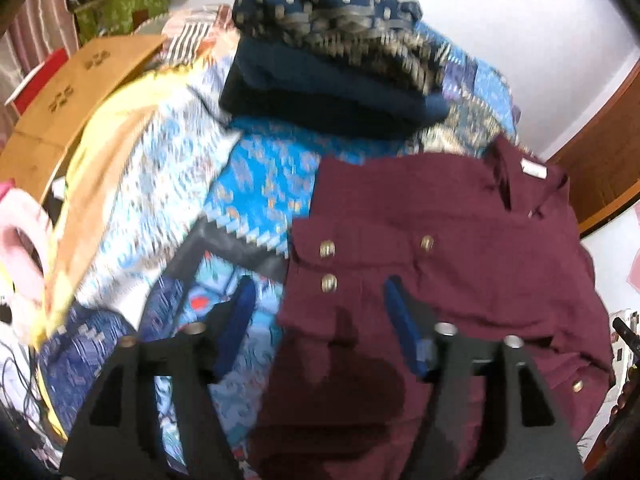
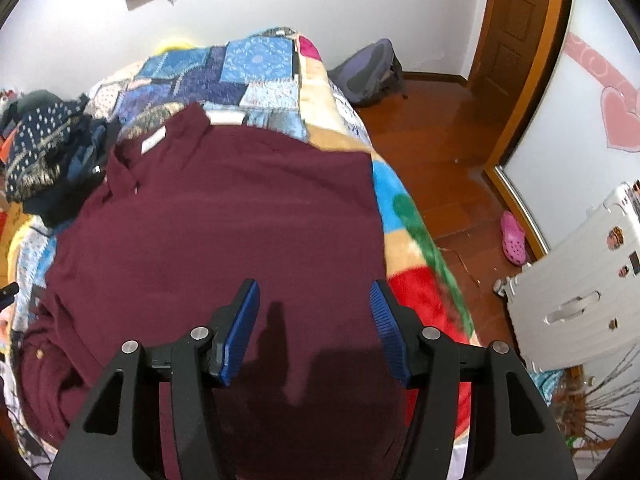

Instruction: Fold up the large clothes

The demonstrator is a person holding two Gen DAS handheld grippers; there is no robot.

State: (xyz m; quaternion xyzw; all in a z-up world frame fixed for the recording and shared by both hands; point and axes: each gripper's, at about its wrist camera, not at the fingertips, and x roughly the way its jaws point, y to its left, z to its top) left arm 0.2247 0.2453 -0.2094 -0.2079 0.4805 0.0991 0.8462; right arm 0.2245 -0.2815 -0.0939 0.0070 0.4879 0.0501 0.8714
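Below both tools (image 1: pixel 320 304) (image 2: pixel 314 300), maroon shirt (image 2: pixel 224 216) flat on quilt (image 2: pixel 256 64).

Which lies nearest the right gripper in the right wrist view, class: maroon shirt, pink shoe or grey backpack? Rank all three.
1. maroon shirt: directly beneath the right gripper.
2. pink shoe: on the floor, right.
3. grey backpack: by the far wall.

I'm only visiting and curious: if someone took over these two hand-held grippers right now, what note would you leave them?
Left gripper: open, empty, above the left edge of the maroon buttoned shirt.
Right gripper: open, empty, over the shirt's right part.
The shirt lies on the patchwork blue quilt, sleeve folded in, collar away from you.
A pile of dark folded clothes sits behind.
Left: finish folding the shirt and stack it, probably.
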